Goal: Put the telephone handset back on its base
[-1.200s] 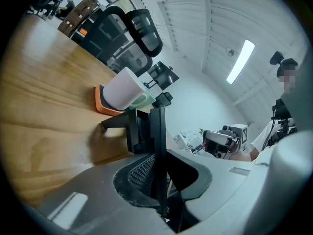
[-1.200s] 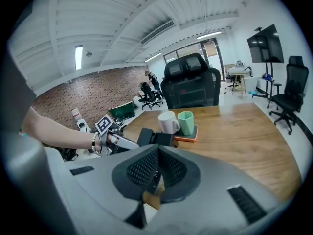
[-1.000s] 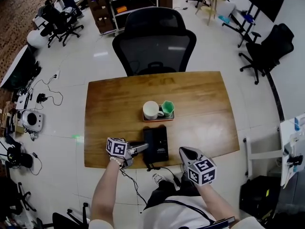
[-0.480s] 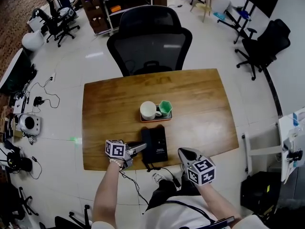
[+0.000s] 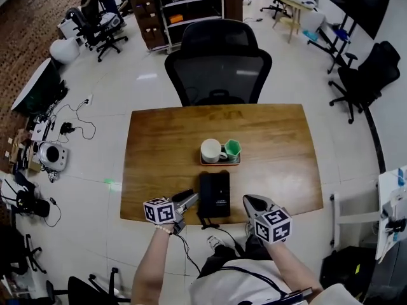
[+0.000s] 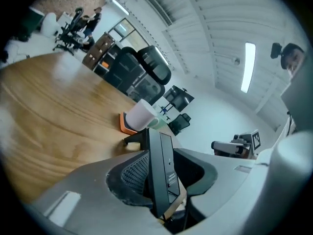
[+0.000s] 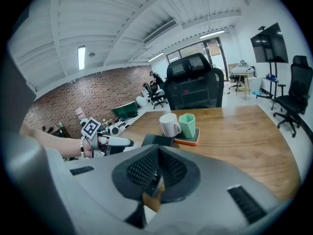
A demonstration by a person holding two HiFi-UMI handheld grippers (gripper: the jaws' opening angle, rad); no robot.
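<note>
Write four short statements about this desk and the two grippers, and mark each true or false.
1. The white mug and the green cup stand together on the orange tray. True.
2. The left gripper is clamped on the mug. False: its fingers stand apart, having just opened, at the left side of the telephone, pressing on nothing.
3. The telephone lies between the tray and the near edge of the table. True.
4. The right gripper holds the green cup. False: its fingers are together on nothing, to the right of the telephone.
</note>
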